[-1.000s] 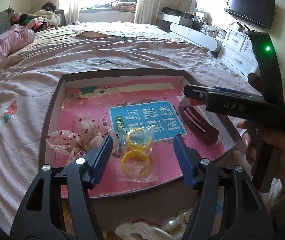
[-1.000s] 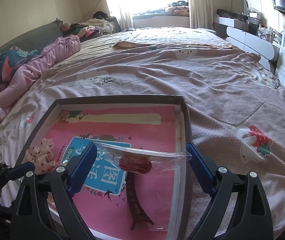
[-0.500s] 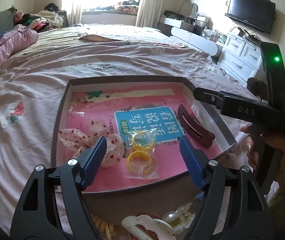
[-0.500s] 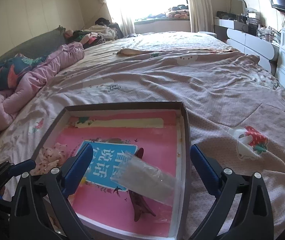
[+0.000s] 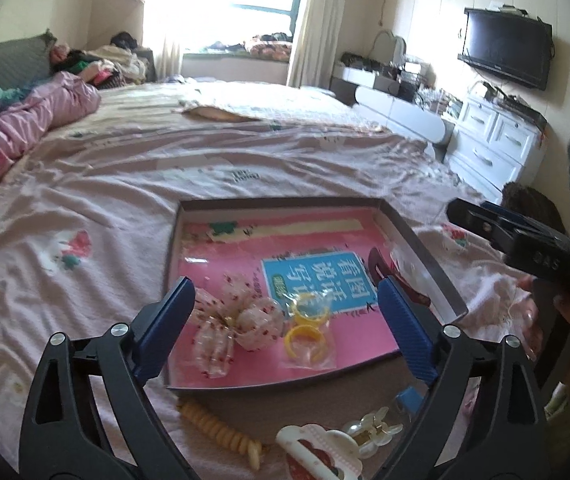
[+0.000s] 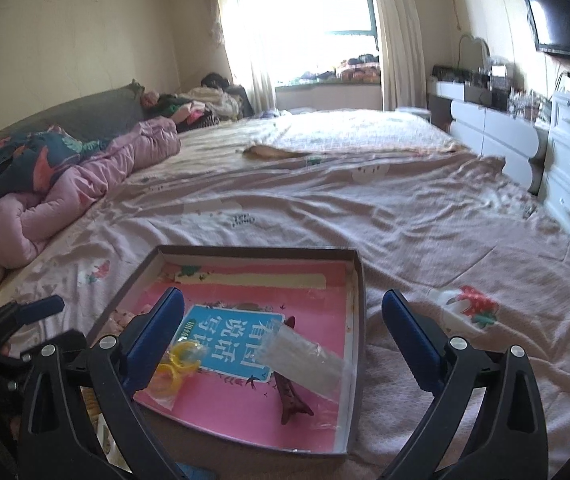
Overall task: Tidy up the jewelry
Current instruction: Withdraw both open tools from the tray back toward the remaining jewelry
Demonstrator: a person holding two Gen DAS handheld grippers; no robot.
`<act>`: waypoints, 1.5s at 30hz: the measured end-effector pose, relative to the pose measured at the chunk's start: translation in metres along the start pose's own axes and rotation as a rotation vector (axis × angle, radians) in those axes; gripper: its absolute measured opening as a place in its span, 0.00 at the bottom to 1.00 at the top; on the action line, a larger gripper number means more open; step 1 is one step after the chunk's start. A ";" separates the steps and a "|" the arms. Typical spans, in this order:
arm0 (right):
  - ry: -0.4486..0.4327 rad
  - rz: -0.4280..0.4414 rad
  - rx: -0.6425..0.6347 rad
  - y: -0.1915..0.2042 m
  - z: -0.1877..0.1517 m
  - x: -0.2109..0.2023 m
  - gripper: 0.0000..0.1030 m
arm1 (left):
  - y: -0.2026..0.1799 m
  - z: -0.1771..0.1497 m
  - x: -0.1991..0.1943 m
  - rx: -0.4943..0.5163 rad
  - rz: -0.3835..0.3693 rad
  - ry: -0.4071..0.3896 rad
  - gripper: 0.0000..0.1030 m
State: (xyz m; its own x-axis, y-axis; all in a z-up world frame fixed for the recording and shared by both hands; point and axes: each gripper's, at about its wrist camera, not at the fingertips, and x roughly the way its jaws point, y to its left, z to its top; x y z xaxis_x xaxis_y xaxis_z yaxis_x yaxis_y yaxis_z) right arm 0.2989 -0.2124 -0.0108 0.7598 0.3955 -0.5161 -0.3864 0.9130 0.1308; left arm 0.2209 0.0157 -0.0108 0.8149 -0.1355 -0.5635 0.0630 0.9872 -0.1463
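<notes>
cream spiral hair tie (image 5: 221, 430), seemingly, shows only leftward.

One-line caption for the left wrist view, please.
Open left gripper hovers over a shallow box on the bed holding yellow rings, a floral scrunchie and a brown hair claw.

- The white hair clip (image 5: 319, 454) at the bottom of the left wrist view gets cut off by the frame edge.
- The dark red claw clip (image 6: 291, 394) is half buried under a clear plastic bag (image 6: 305, 358).
- The right gripper (image 5: 481, 222) runs off the right edge, so no clue how its jaws stand from there.
</notes>
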 end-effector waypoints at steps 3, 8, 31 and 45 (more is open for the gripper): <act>-0.034 -0.004 -0.012 0.003 0.000 -0.017 0.94 | 0.002 0.002 -0.010 -0.002 0.007 -0.027 0.84; -0.068 0.000 -0.018 0.005 -0.001 -0.037 0.94 | 0.004 0.002 -0.027 0.003 0.012 -0.064 0.87; -0.084 0.014 -0.101 0.030 -0.038 -0.095 0.94 | 0.004 -0.016 -0.075 -0.024 0.001 -0.101 0.89; -0.037 0.034 -0.142 0.039 -0.063 -0.107 0.94 | 0.012 -0.041 -0.088 -0.030 0.032 -0.068 0.89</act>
State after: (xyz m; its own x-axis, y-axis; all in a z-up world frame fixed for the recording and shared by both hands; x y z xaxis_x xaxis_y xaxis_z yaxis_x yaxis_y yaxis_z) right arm 0.1697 -0.2249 -0.0034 0.7629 0.4316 -0.4813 -0.4803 0.8768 0.0249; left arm 0.1261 0.0359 0.0041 0.8534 -0.0965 -0.5122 0.0194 0.9879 -0.1538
